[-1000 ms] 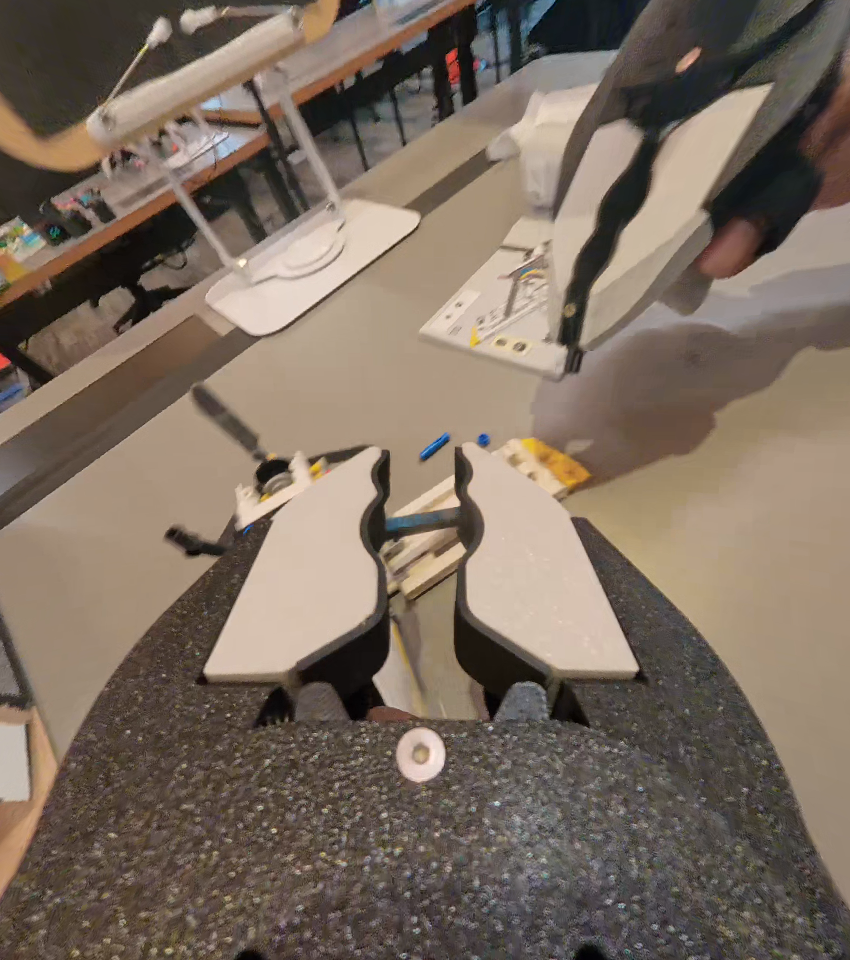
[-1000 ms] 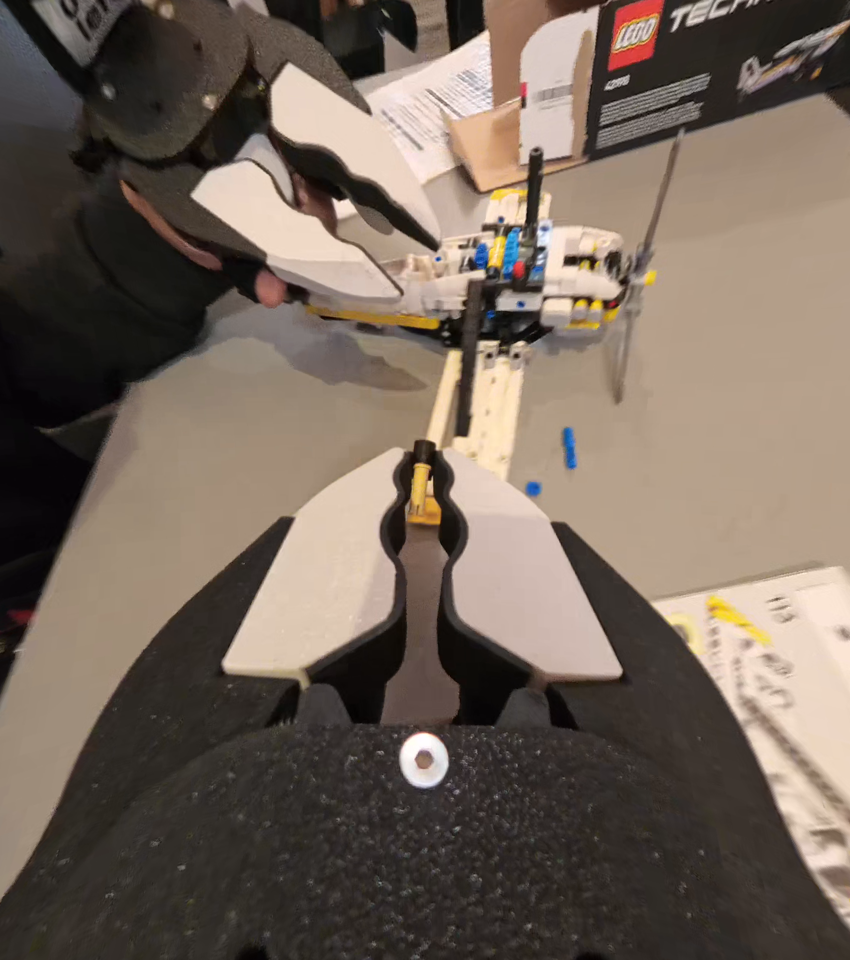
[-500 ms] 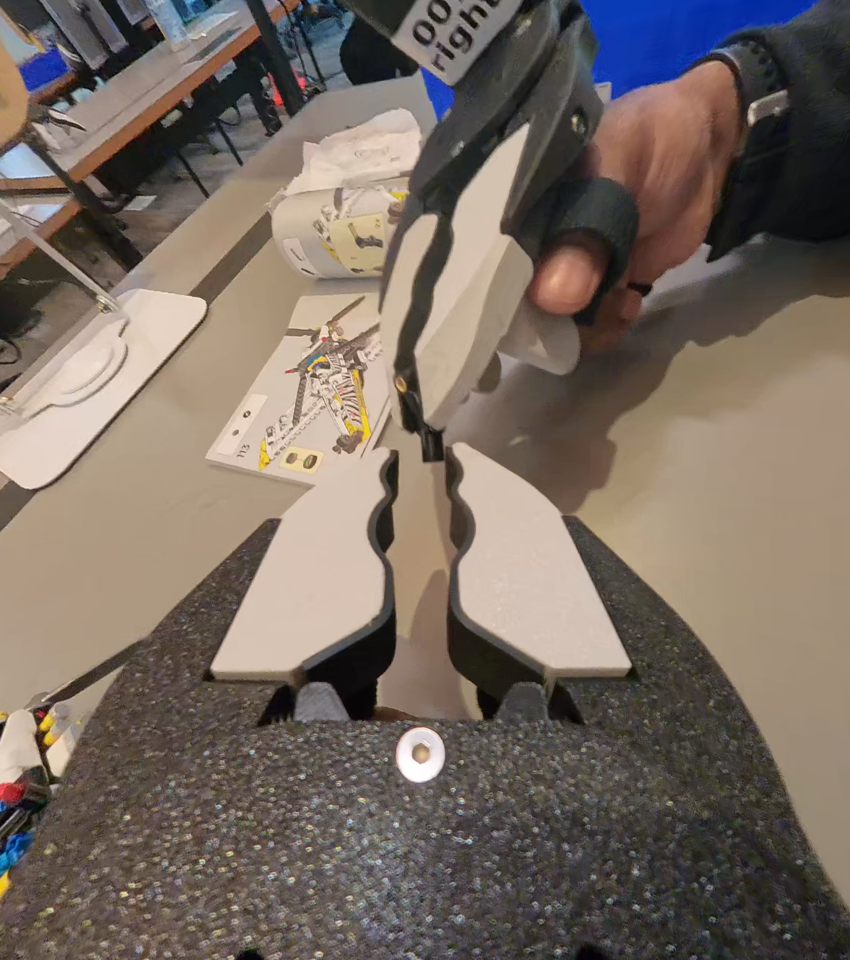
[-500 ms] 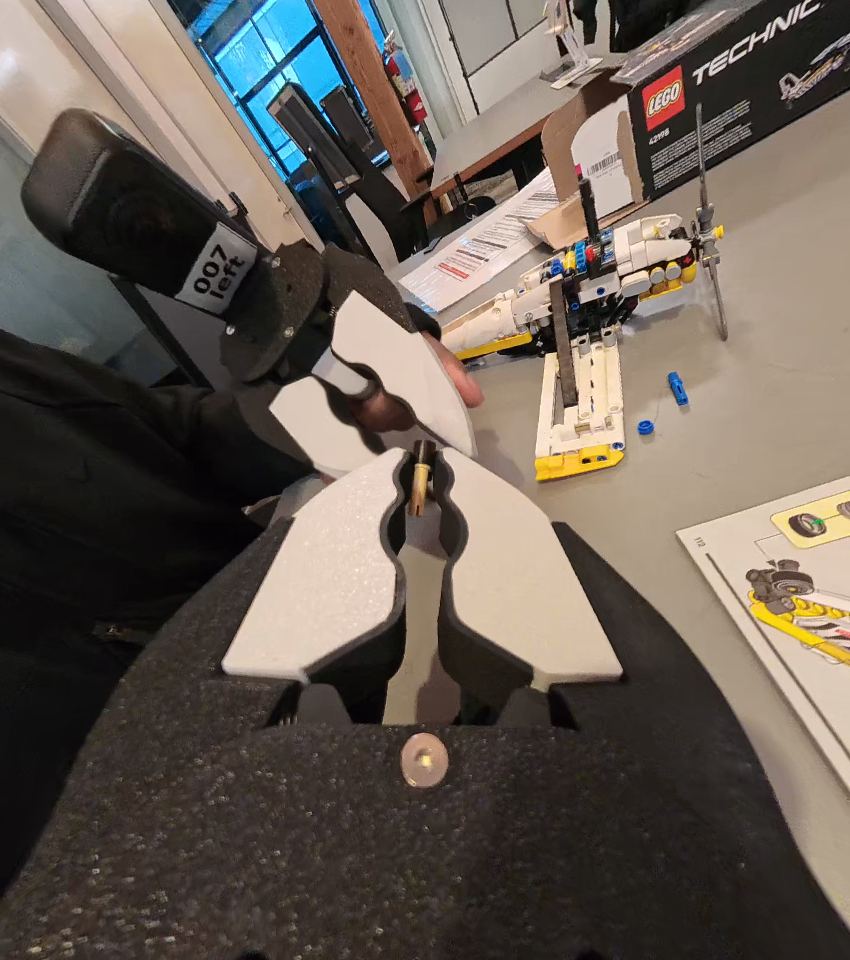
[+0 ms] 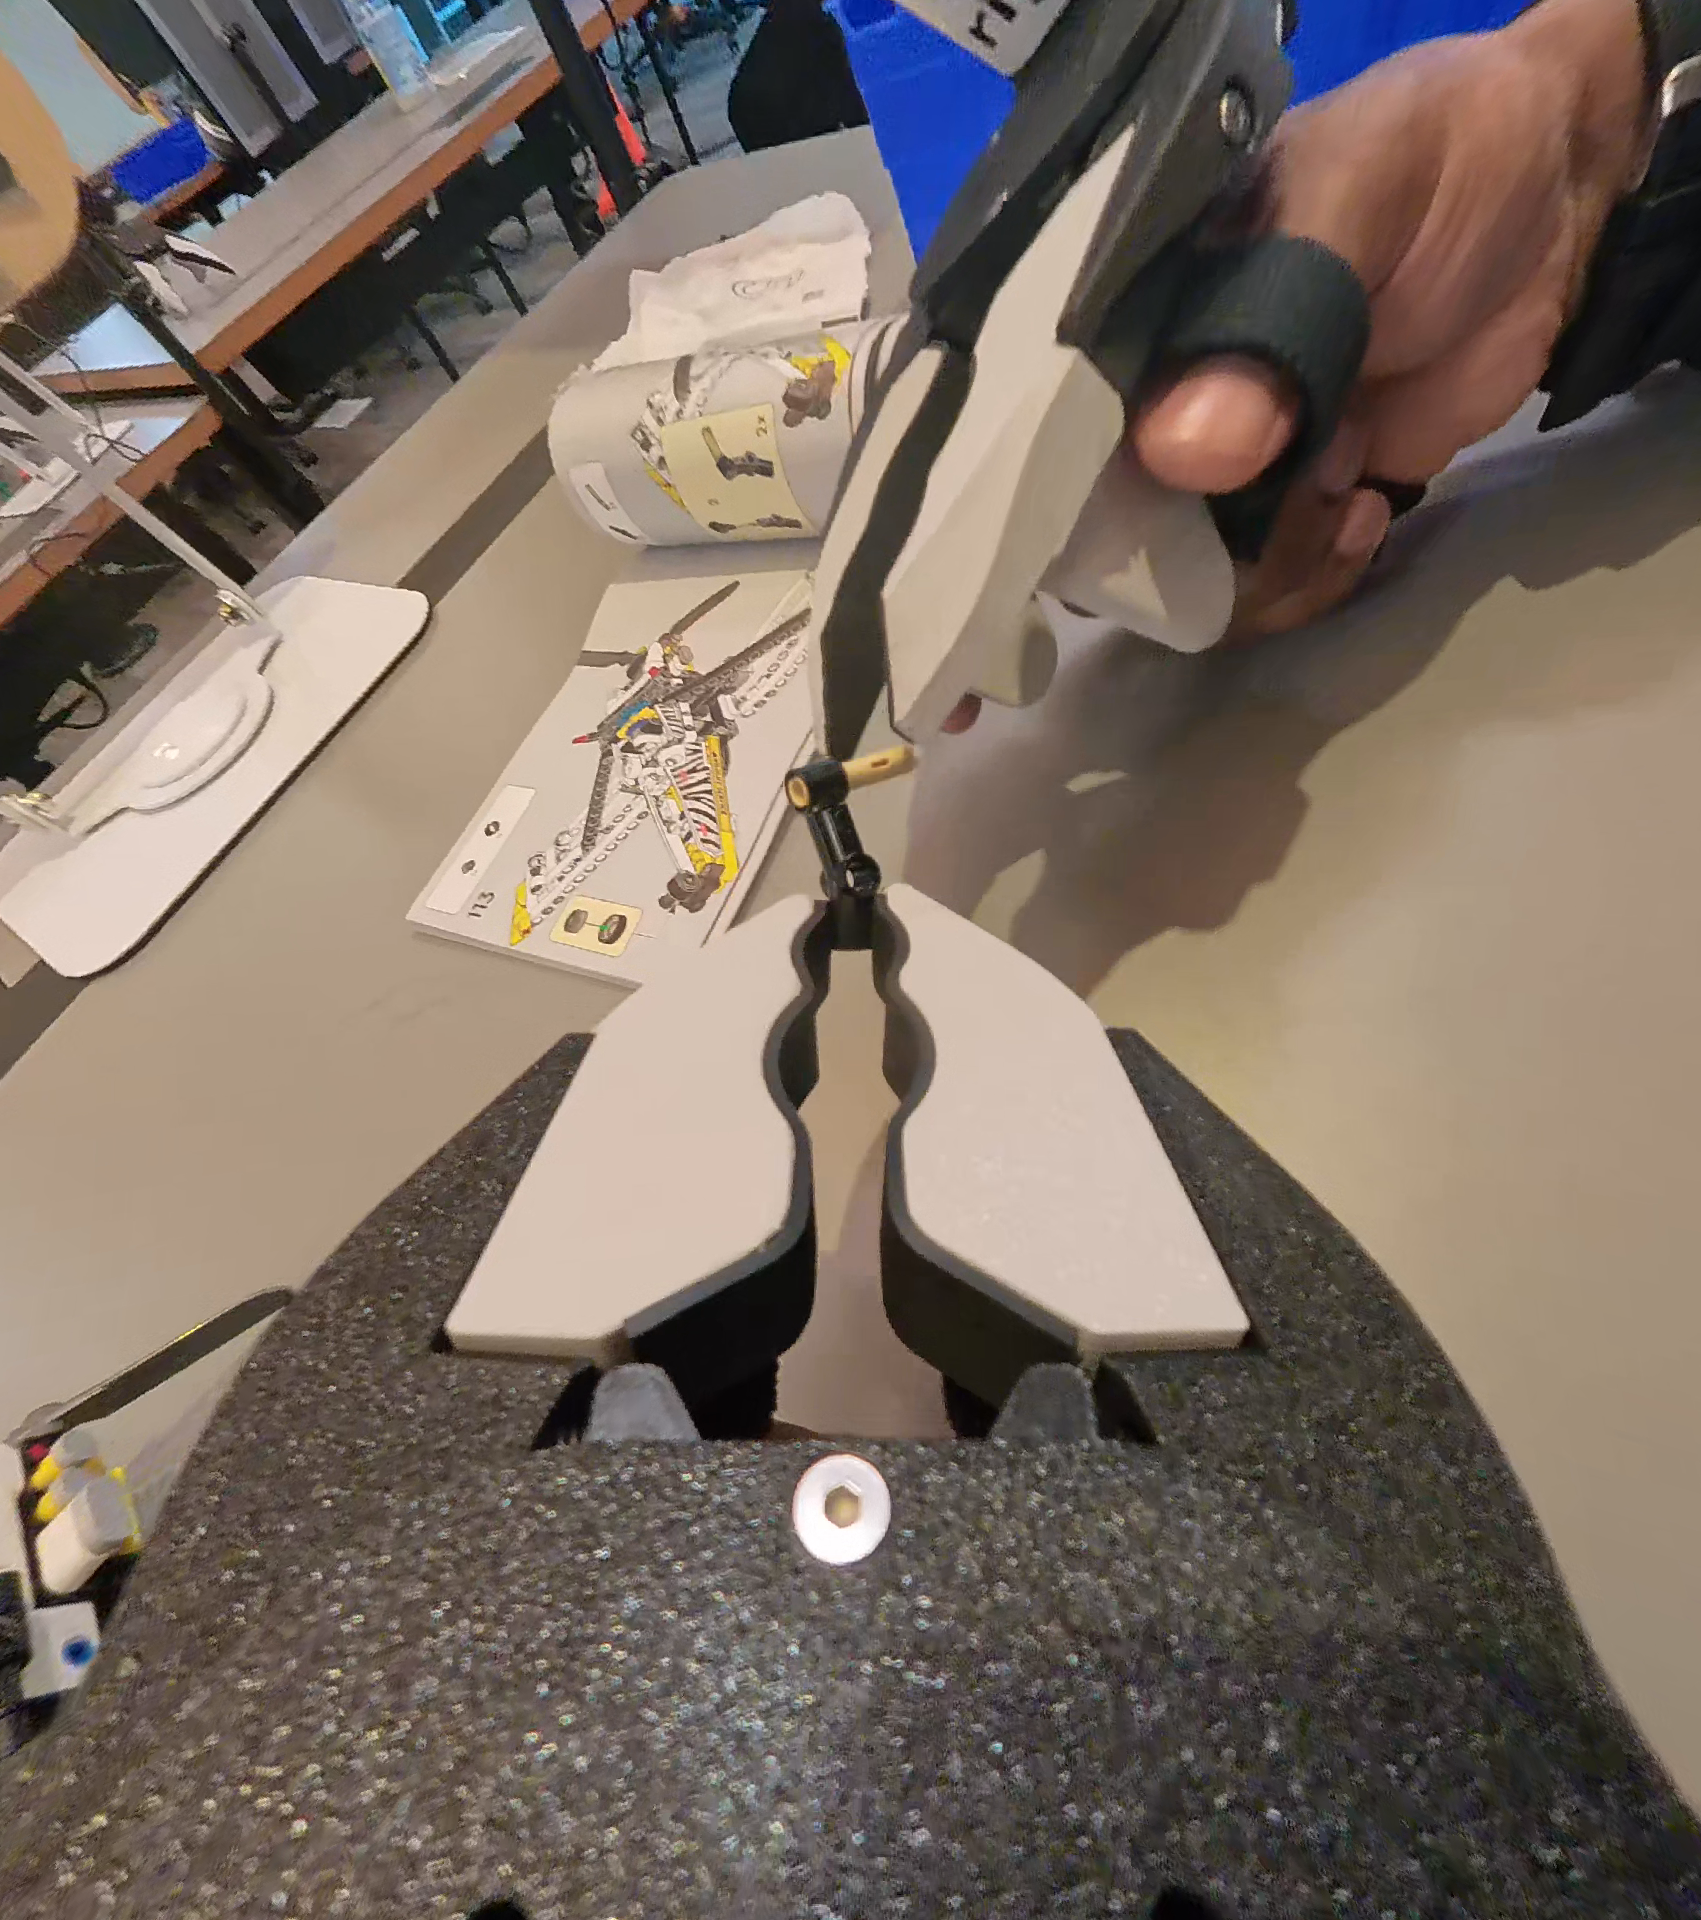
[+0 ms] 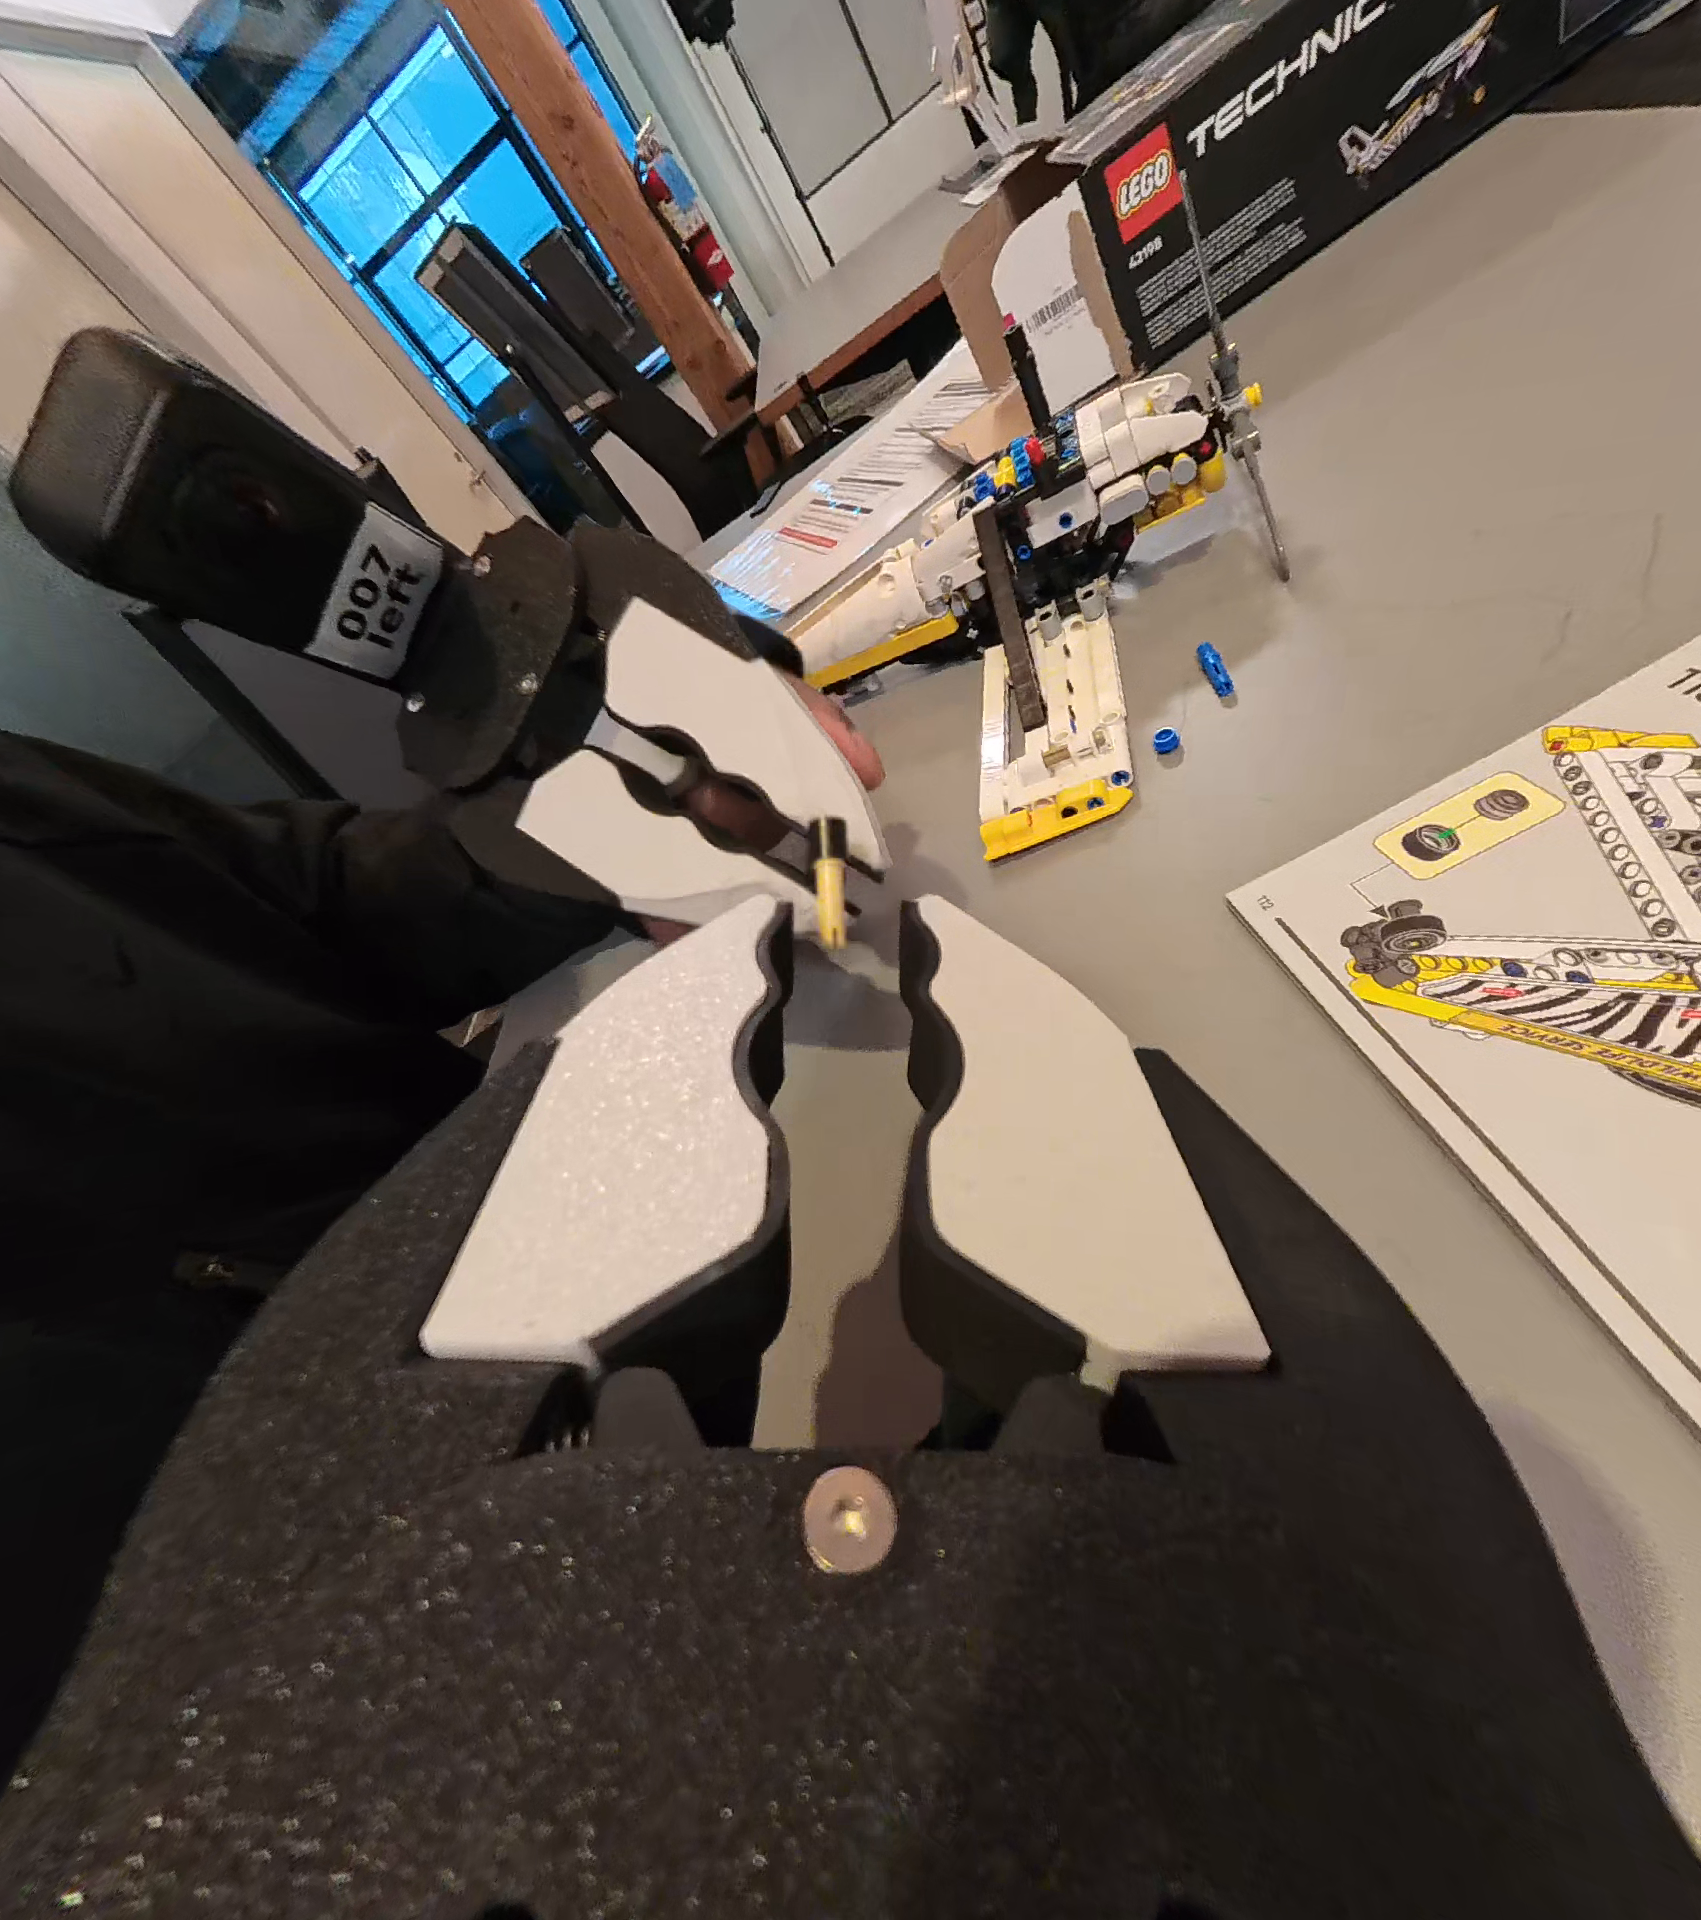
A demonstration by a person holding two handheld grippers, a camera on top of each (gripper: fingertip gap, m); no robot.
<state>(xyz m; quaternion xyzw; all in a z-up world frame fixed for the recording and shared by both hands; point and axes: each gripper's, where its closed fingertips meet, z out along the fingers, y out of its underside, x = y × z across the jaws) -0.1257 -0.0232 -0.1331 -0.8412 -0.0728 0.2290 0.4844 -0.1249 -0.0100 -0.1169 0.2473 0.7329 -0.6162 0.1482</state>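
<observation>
My left gripper (image 5: pixel 851 920) is shut on a small black connector (image 5: pixel 838 847) that carries a tan pin (image 5: pixel 877 769) at its far end. It holds the piece in the air above the grey table (image 5: pixel 1448 1039). My right gripper (image 6: pixel 841 914) is open. The tan pin (image 6: pixel 830 883) points in between its fingertips, with a gap to each pad. In the left wrist view the right gripper (image 5: pixel 887 717) hangs just above the pin, held by a hand (image 5: pixel 1428 260). In the right wrist view the left gripper (image 6: pixel 861 857) meets mine tip to tip.
A white and yellow brick-built aircraft model (image 6: pixel 1064 499) lies on the table with a loose white and yellow wing section (image 6: pixel 1054 727) and two small blue parts (image 6: pixel 1213 665). An open instruction booklet (image 6: pixel 1552 935) lies to the right. A dark box (image 6: pixel 1345 135) stands behind. A white stand base (image 5: pixel 191 727) sits at the left. Left and right tips are no more than a few centimetres apart.
The two grippers came together tip to tip. My right gripper, which held the pin piece, opened; my left gripper closed on its black connector and now holds it.
</observation>
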